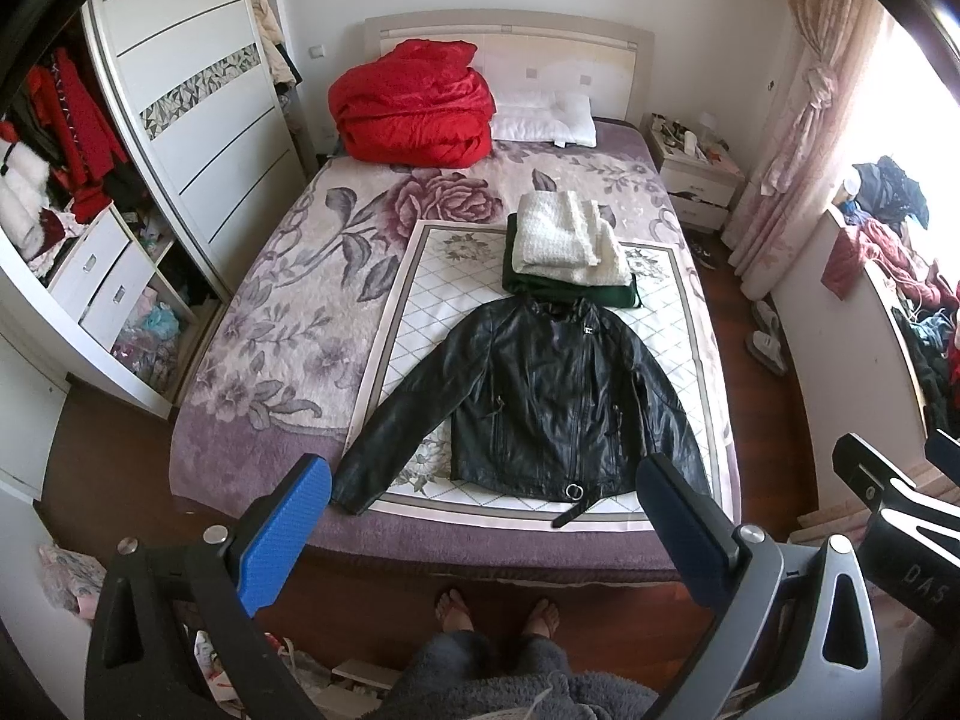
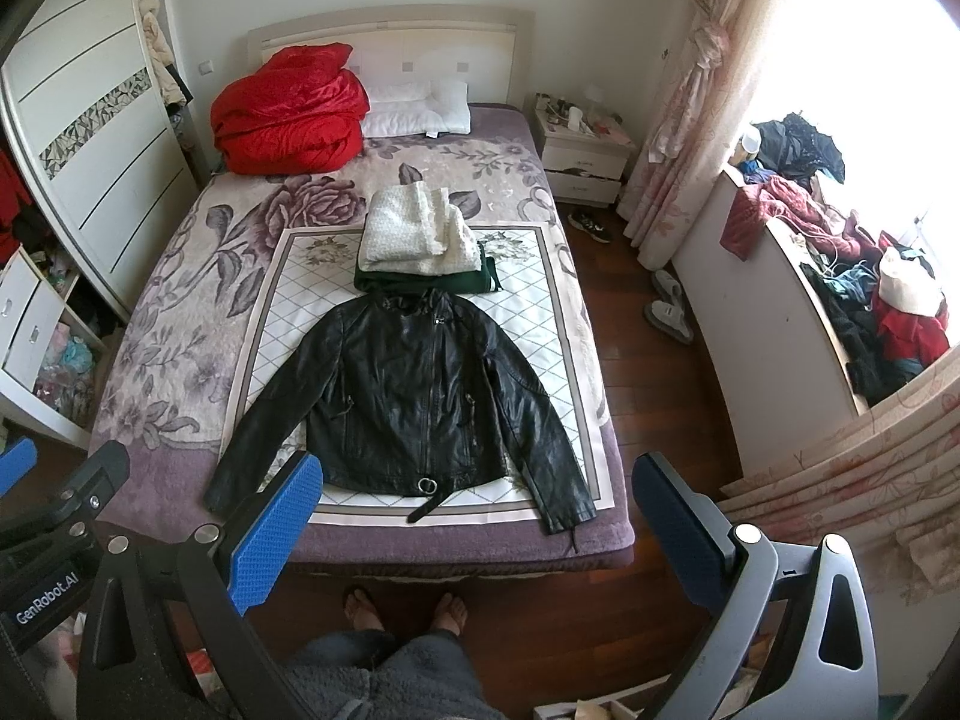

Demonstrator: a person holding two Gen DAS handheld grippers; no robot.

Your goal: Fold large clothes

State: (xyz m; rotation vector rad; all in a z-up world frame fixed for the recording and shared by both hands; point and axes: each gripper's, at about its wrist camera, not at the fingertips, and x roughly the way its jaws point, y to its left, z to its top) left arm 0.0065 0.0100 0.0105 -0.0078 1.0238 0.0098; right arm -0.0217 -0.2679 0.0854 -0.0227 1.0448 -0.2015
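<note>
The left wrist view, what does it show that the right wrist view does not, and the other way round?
Only the left wrist view shows the open wardrobe with red clothes hanging inside. Only the right wrist view shows the whole clothes pile by the window and the jacket's right cuff on the bed. Both show the black jacket spread flat, the folded white and green stack behind it, the red quilt, and both grippers, left and right, open and empty.

Black leather jacket (image 2: 414, 396) lies flat on the bed (image 2: 180, 312), sleeves spread, front up. Behind its collar, a folded white knit (image 2: 420, 231) sits on a folded green garment (image 2: 474, 283). Right gripper (image 2: 474, 504) hovers, jaws wide apart.
</note>
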